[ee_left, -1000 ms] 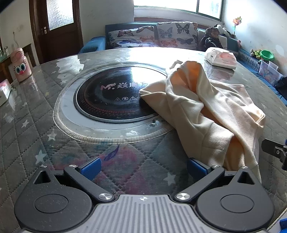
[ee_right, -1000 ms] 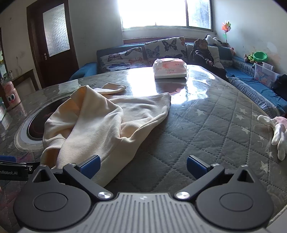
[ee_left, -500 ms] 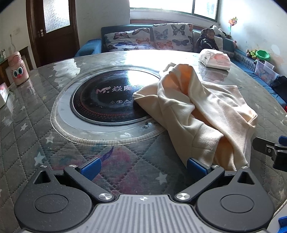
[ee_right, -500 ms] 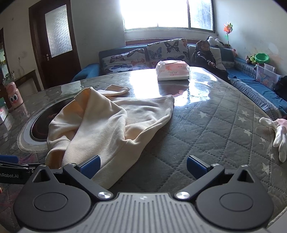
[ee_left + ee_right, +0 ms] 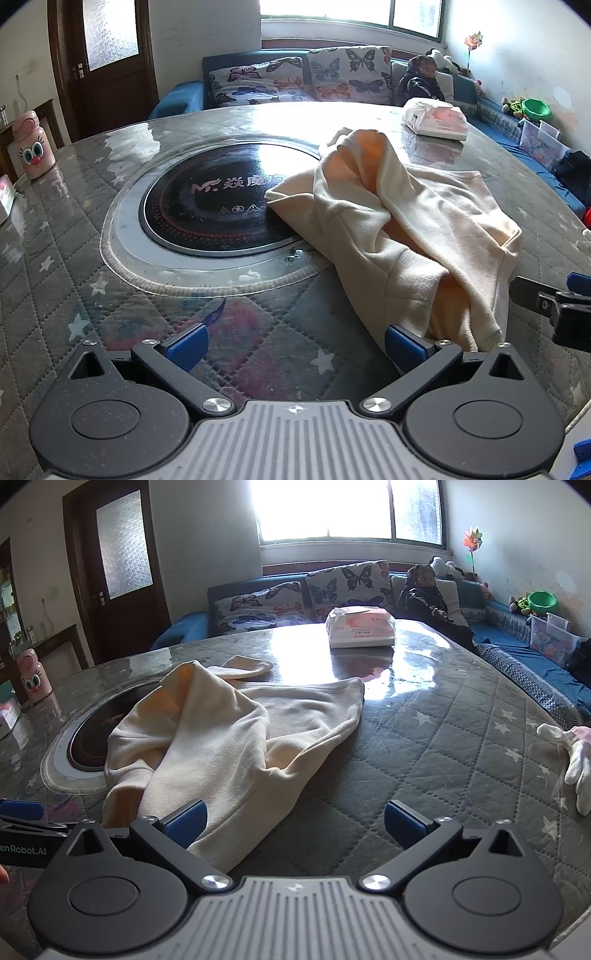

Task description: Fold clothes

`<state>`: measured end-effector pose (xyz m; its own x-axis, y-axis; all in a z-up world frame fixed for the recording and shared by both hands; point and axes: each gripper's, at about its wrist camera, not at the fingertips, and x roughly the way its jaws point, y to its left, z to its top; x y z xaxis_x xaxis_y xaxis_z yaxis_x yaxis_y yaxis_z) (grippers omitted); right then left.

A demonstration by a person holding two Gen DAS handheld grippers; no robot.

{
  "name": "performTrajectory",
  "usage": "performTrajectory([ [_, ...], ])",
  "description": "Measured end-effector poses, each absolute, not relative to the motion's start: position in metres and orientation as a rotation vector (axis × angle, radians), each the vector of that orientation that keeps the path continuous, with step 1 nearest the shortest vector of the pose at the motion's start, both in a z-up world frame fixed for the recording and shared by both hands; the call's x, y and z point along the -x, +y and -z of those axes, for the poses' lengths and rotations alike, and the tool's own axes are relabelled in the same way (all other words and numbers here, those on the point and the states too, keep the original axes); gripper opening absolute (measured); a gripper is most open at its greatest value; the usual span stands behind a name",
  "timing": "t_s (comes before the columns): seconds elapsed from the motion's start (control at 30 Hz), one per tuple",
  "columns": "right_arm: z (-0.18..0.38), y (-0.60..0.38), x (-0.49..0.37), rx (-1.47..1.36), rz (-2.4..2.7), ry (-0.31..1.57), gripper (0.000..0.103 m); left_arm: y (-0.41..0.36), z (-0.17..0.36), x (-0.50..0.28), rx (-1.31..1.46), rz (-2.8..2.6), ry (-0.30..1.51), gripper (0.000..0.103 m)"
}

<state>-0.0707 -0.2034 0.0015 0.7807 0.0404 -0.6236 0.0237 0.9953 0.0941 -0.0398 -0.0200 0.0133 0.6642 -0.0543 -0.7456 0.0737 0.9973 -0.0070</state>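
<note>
Cream garment lay crumpled on the round table; both grippers stood spread wide and empty at its near edge.

From the left: a pink cartoon bottle [image 5: 32, 146] stood at the table's far left rim, then the black induction hob [image 5: 218, 206] sat inset in the quilted table cover [image 5: 55, 258]. The left gripper [image 5: 294, 341] had its jaws apart with nothing between them, its right blue pad just beside the cream garment [image 5: 399, 229]. The garment draped from the hob's right edge across the cover, humped and partly turned over. The right gripper [image 5: 294, 818] was likewise parted, its left pad at the garment's [image 5: 229, 734] hem; contact could not be confirmed. A tissue pack [image 5: 361, 627] lay beyond, a white glove [image 5: 576, 760] at far right.
</note>
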Motion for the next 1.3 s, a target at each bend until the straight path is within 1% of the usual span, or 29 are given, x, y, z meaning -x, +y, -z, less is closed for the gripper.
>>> performTrajectory([
  [1.3, -0.003, -0.194, 0.058, -0.094, -0.054, 0.681, 0.103, -0.034, -0.018, 0.028, -0.064, 0.127, 0.830, 0.103],
])
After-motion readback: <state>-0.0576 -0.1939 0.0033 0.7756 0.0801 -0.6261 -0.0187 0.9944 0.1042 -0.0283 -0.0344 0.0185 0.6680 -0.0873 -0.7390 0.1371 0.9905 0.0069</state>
